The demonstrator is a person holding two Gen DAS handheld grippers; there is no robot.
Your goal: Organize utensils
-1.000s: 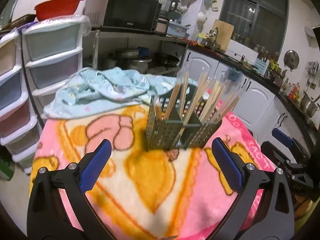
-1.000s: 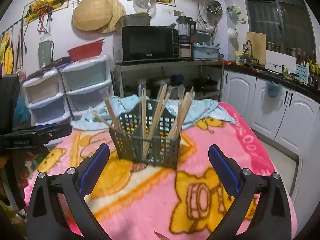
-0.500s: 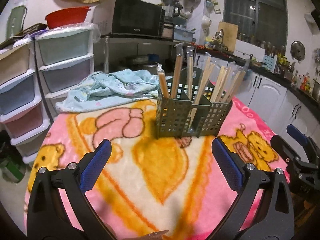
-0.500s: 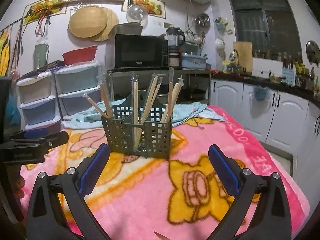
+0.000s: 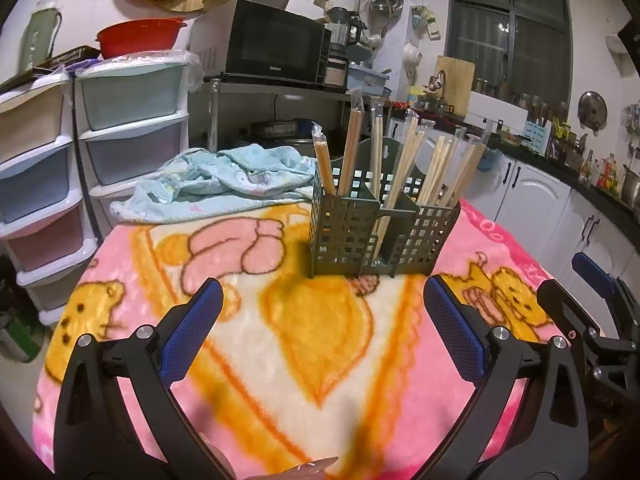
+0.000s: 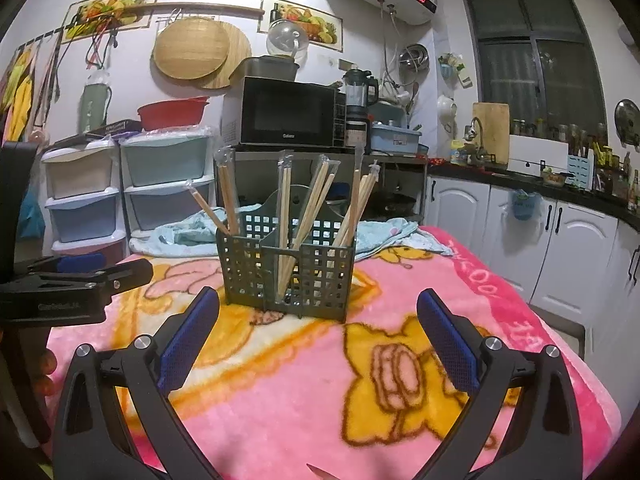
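At the bottom of the left wrist view, the left gripper (image 5: 322, 326) hangs with its blue-padded fingers (image 5: 192, 336) spread wide and nothing between them. The right wrist view shows the same of the right gripper (image 6: 318, 334): its fingers (image 6: 450, 342) are released and hold nothing. A fingertip shows at the bottom edge of the left view.

Under both grippers lies a pink blanket (image 5: 316, 360) with orange and yellow cartoon figures, covering the bench. In the lower right of the left view the right gripper appears from the side, over the blanket's edge; at the left edge of the right view the left gripper appears as a black bar with a blue pad.

Near the middle of both frames stands the dark green utensil caddy (image 5: 380, 236), a grid-walled holder divided into compartments, upright on the blanket and well apart from both grippers. Wrapped chopsticks (image 5: 412, 160) stand in its compartments, leaning in various directions with their tops above the rim.

Just behind the caddy, a crumpled light blue cloth (image 5: 224, 180) lies on the far part of the bench. Beyond it, on the left of the frames, rise plastic drawer units (image 6: 164, 184) with a red basin (image 6: 172, 114) on top. A black microwave (image 6: 292, 112) sits on a metal shelf at upper centre, and white cabinets (image 6: 560, 248) run along the right side.
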